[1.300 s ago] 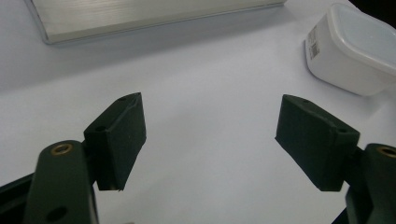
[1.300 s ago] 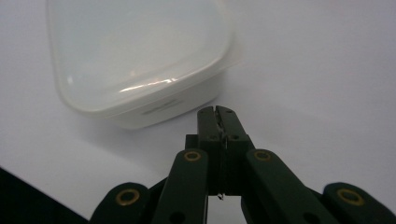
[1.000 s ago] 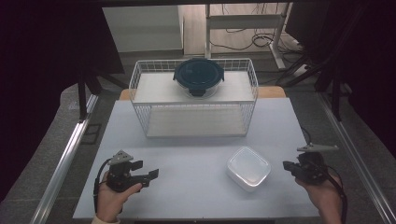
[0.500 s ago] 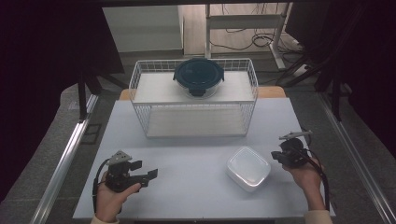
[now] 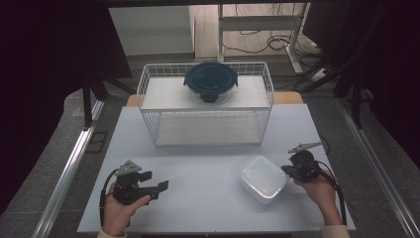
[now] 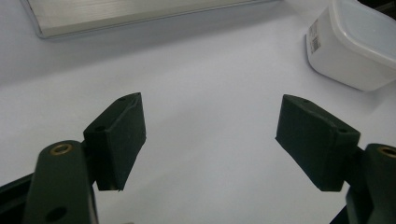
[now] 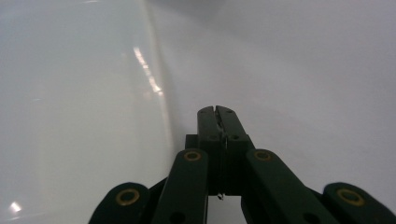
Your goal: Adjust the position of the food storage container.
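1. Right now your right gripper (image 5: 287, 169) has its jaws pressed together with nothing between them, and its tip sits just beside the right edge of the white lidded box (image 5: 263, 179), which rests on the table (image 5: 208, 198) near you on the right.
2. Your left gripper (image 5: 159, 179) rests at the near left with its jaws spread wide and nothing in them, well apart from the box.
3. Closed jaws can only nudge. Push sideways from here and the box will likely slide left across the smooth table instead of being gripped.
4. Aim too low and the tip may wedge under the lid's rim and pop it up.
5. With no second hold on the far side, the box could spin or tip.
6. Farther back, the wire basket (image 5: 148, 84) holds a dark round container (image 5: 210, 81); a long shove would send the box toward it.
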Tool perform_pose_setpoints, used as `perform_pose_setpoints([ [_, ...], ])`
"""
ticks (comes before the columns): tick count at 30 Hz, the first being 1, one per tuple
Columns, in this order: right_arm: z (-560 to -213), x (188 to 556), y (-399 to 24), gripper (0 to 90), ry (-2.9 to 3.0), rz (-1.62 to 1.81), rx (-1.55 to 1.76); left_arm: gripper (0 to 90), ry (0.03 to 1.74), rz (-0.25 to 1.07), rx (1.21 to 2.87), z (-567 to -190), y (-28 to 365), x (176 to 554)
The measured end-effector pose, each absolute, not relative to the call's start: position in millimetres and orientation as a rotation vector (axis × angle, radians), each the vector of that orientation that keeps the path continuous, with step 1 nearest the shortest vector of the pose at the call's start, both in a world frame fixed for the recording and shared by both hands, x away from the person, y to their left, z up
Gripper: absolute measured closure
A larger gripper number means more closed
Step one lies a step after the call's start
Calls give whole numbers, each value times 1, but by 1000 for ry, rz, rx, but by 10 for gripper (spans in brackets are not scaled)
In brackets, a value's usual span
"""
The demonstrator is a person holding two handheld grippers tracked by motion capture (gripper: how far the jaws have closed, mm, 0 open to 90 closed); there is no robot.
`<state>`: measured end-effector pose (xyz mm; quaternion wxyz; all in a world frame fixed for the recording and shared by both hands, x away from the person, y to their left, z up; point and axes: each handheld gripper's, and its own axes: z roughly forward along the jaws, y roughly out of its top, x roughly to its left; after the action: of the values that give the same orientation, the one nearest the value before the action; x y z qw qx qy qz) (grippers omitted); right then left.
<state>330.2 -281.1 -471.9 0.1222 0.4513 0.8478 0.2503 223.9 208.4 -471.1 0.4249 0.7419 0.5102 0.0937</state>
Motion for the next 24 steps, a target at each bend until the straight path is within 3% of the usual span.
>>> perform_pose_setpoints([
  [24, -474, 286, -249, 885, 2615, 672, 1286, 234, 1271, 230, 1860, -472, 209, 224],
])
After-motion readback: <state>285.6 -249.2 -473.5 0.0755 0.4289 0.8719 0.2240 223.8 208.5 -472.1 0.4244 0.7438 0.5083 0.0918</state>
